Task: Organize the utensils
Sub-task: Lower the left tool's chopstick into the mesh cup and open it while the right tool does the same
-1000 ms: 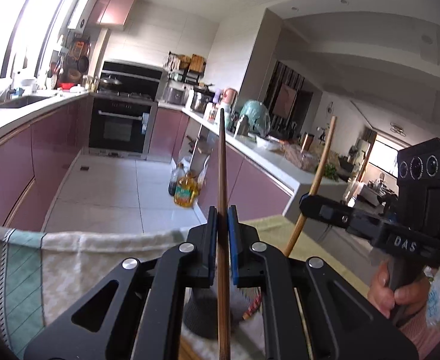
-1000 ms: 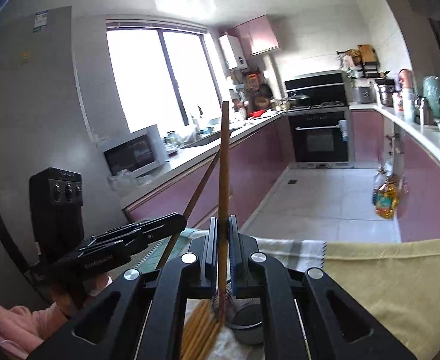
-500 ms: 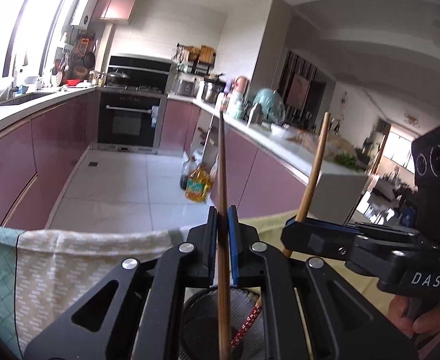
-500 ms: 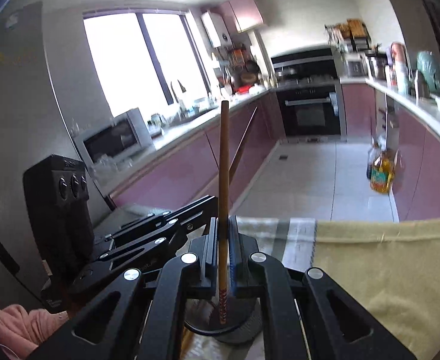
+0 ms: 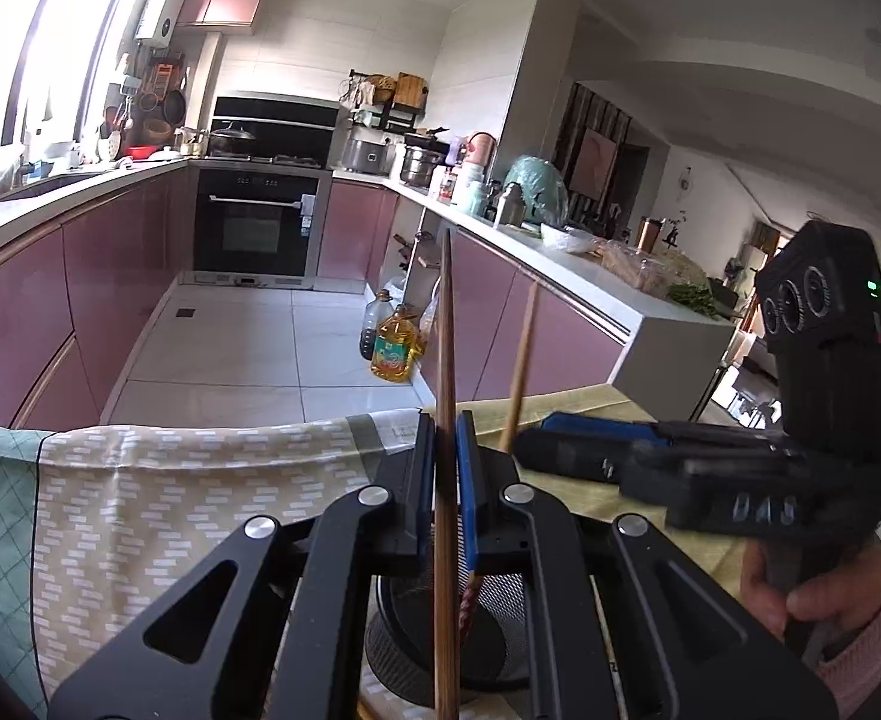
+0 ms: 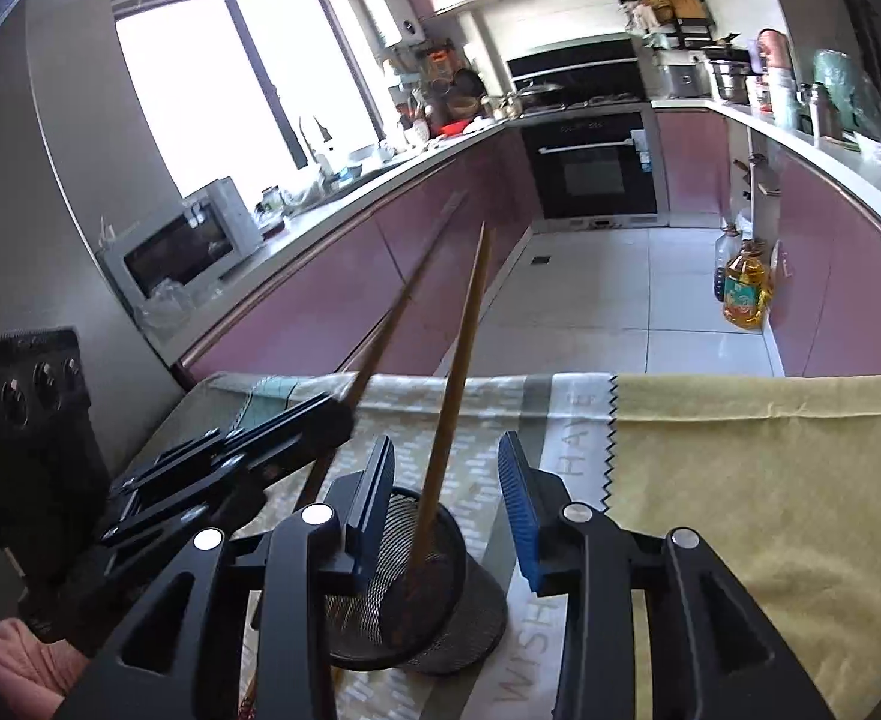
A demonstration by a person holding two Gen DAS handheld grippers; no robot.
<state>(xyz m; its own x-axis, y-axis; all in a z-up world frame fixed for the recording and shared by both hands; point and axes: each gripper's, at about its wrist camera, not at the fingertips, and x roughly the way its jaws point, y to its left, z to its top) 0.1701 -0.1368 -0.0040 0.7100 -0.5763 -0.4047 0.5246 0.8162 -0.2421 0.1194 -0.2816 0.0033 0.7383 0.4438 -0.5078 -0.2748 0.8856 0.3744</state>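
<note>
My left gripper (image 5: 445,441) is shut on a dark brown chopstick (image 5: 444,330), held upright with its lower end over a black mesh cup (image 5: 488,654). In the right wrist view that gripper (image 6: 344,414) comes in from the left, just above the cup (image 6: 440,618). My right gripper (image 6: 448,474) is opening its jaws. A lighter chopstick (image 6: 461,354) stands between them, free of the blue pads (image 6: 515,498), with its lower end inside the cup. It leans toward the far side. The left wrist view shows this chopstick (image 5: 521,354) beside the right gripper (image 5: 545,441).
The cup stands on a patterned cloth (image 6: 488,402) beside a yellow cloth (image 6: 758,456); the table's far edge drops to a tiled floor. More chopsticks (image 6: 248,690) lie on the cloth at the near left. A hand (image 5: 800,588) holds the right gripper's handle. Oil bottles (image 5: 393,348) stand on the floor.
Both grippers have sunk toward the mesh cup. The right jaws have parted and let go of the lighter chopstick, which now leans in the cup. The left grip is unchanged.
</note>
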